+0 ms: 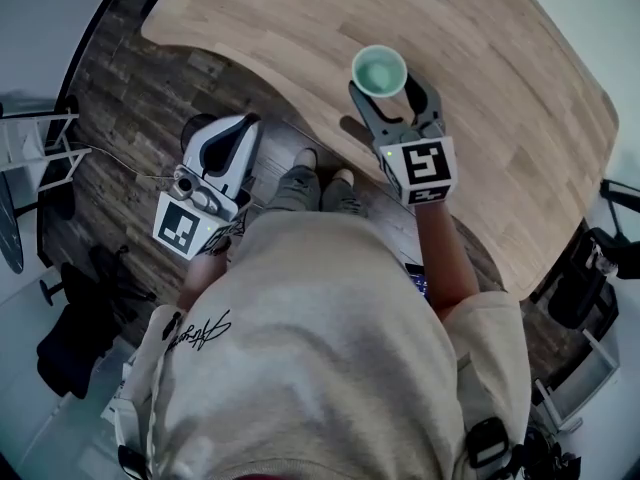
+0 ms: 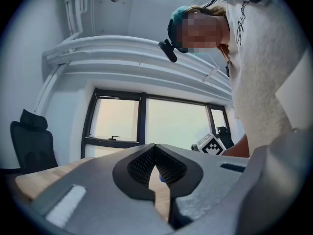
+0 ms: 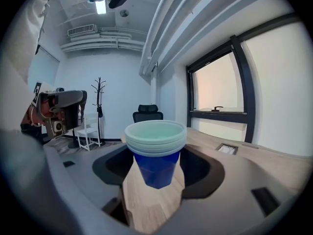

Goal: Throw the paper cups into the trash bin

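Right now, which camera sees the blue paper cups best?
The right gripper view: the stacked blue paper cups show whole, side-on. The head view shows only their pale top; the left gripper view, nothing clear.

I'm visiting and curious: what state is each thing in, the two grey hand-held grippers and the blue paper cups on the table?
Left grey two-jaw gripper: shut, holding nothing.
Right grey two-jaw gripper: open, jaws either side of the cups, not closed on them.
Stack of blue paper cups: nested, upright on the wooden table, top cup empty.
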{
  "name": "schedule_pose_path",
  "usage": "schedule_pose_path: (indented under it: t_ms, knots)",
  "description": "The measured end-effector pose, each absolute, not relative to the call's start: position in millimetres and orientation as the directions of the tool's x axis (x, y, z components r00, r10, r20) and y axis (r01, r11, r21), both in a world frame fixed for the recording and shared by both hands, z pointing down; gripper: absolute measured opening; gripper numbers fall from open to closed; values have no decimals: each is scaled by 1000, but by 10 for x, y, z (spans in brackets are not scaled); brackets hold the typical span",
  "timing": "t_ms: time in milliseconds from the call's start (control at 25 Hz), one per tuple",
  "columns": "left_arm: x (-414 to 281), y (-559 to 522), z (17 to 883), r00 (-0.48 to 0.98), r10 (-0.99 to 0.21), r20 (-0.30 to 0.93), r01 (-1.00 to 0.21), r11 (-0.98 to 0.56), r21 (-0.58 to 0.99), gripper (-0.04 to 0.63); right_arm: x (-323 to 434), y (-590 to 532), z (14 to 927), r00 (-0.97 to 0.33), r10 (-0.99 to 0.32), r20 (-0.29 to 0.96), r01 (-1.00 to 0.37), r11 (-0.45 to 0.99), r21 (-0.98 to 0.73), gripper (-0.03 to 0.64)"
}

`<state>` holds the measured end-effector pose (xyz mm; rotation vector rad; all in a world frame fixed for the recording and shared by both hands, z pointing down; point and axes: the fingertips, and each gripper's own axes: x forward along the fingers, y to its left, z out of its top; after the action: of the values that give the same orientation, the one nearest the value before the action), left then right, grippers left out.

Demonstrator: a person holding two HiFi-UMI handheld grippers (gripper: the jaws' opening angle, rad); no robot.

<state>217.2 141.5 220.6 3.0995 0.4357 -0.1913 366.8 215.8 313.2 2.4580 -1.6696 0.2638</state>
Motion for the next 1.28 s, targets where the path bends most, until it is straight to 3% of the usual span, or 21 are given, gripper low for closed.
schedule_pose_path:
  t_ms: [1280]
  knots:
    - [1378,553,2142,990,31,-138,28,-999,-19,3,2868,848,3018,100,-972,210,-995,-96,27,288]
